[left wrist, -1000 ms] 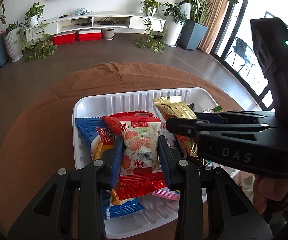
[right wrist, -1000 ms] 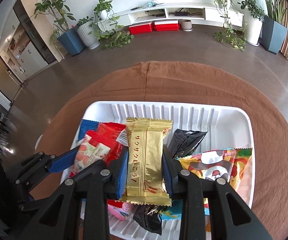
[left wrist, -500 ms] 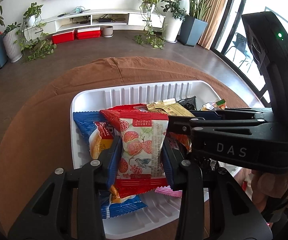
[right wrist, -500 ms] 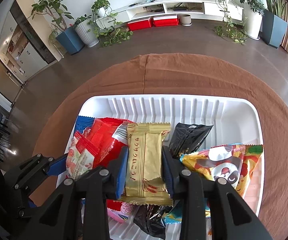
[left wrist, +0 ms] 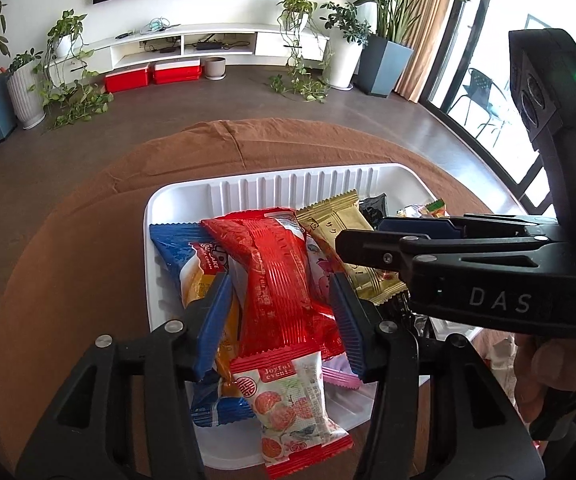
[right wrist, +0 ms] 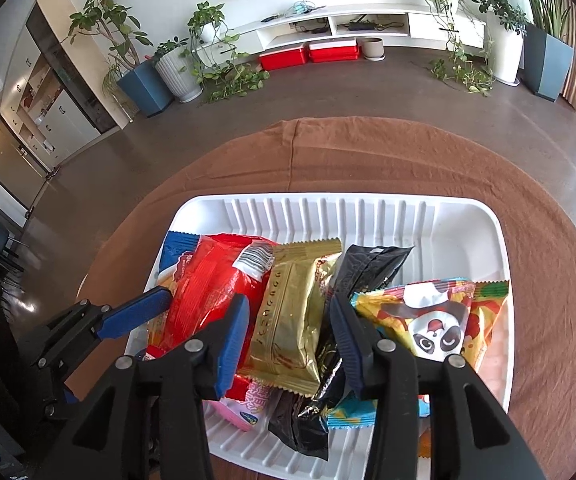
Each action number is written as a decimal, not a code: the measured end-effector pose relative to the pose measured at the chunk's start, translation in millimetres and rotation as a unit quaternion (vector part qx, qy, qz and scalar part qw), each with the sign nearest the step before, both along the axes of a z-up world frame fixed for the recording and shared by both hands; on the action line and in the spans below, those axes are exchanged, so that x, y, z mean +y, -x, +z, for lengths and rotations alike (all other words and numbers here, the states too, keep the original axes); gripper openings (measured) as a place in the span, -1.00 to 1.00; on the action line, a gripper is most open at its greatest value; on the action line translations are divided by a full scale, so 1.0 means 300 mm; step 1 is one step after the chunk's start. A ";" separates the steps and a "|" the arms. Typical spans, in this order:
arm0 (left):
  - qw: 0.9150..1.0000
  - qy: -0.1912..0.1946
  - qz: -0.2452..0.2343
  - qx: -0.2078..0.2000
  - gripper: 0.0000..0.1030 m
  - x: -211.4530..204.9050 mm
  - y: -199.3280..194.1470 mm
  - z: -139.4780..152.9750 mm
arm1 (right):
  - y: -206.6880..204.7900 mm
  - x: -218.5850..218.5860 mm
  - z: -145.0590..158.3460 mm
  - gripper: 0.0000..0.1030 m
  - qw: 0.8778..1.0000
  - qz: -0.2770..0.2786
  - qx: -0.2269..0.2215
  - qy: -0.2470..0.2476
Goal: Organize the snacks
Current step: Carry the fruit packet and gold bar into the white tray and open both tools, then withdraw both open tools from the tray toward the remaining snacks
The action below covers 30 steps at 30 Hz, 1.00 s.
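A white ribbed tray on the brown table holds a pile of snack packs. My left gripper is open over the tray's left side, its jaws either side of a red pack. A strawberry-print pack lies loose below it. My right gripper is open, its jaws either side of a gold pack that rests on the pile. The gold pack also shows in the left wrist view.
Other packs in the tray: blue, black, panda-print, pink. A brown cloth covers the round table. The tray's far right part holds no packs. Plants and a TV shelf stand far behind.
Both grippers have opened. The strawberry pack has dropped from the left jaws and the gold pack has settled onto the pile from the right jaws.
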<state>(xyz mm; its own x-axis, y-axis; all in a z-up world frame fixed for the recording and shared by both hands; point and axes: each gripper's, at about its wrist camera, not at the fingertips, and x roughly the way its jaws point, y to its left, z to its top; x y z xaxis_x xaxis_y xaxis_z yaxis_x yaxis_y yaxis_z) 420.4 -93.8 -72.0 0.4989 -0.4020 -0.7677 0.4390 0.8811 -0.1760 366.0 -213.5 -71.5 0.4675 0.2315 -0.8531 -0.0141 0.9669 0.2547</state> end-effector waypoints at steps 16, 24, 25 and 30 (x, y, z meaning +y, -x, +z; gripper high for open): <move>0.999 0.026 0.027 -0.038 0.69 0.093 0.120 0.103 | 0.115 -0.066 0.125 0.50 0.998 -0.027 -0.038 -0.035; 0.997 0.041 0.002 -0.058 0.93 0.143 0.355 0.158 | 0.318 -0.144 0.203 0.62 0.994 -0.044 -0.063 -0.083; 0.997 0.040 -0.004 -0.060 0.93 0.144 0.394 0.158 | 0.366 -0.153 0.210 0.63 0.993 -0.047 -0.069 -0.084; 0.997 0.041 -0.042 -0.055 0.97 0.139 0.580 0.138 | 0.606 -0.196 0.211 0.67 0.989 -0.061 -0.091 -0.096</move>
